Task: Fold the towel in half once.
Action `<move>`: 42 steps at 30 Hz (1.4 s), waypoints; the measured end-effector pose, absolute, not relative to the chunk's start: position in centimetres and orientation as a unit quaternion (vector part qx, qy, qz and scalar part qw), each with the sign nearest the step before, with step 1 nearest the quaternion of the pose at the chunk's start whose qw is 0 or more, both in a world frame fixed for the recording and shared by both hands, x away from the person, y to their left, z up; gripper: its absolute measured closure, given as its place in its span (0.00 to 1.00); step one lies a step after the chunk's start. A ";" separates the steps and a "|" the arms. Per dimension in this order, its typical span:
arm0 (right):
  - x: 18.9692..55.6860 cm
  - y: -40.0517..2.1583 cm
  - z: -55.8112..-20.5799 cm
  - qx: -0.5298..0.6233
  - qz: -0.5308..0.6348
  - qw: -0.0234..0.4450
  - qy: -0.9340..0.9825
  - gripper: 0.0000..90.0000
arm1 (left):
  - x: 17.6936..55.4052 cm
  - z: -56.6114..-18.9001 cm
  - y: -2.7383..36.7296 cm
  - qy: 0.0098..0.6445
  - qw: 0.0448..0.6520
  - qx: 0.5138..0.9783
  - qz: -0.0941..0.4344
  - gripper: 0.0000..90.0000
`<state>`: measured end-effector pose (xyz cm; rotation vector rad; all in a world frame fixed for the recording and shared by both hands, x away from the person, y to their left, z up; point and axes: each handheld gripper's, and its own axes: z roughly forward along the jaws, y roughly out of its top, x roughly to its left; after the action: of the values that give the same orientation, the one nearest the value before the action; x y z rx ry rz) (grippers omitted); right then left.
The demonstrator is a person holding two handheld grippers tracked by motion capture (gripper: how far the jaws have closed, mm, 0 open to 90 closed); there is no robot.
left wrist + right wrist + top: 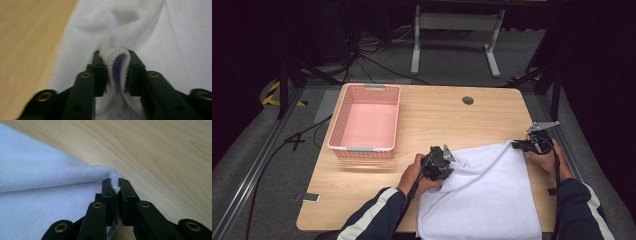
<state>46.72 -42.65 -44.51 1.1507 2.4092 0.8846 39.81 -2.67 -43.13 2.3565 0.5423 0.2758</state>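
On the table's point(422, 120) near right part lies the towel point(484, 195); left gripper point(116, 75) pinches a raised fold, right gripper point(116, 187) clamps a corner (thin bite). Uneven pulling could slip that corner free.

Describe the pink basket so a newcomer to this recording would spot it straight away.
Start at the wooden table and look to its far left part. There sits the pink basket, rectangular, with slotted walls and grey handles at both short ends. It holds nothing and lies apart from the white towel, the other big thing.
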 end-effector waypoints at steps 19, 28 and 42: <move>48.6 -41.1 -40.4 0.408 0.365 0.247 0.800 0.95 | 50.1 -37.9 1.7 0.333 0.371 0.848 0.178 0.91; 46.3 -41.6 -38.9 0.383 0.406 0.238 0.795 0.95 | 47.0 -36.6 3.0 0.279 0.400 0.855 0.175 0.92; 35.7 -41.7 -37.9 0.218 0.436 0.146 0.861 0.94 | 37.2 -39.2 6.8 0.148 0.432 0.877 0.151 0.91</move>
<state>35.67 -41.68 -37.85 0.6272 2.4796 1.2556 37.19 6.79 -39.22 2.1850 0.3678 0.3758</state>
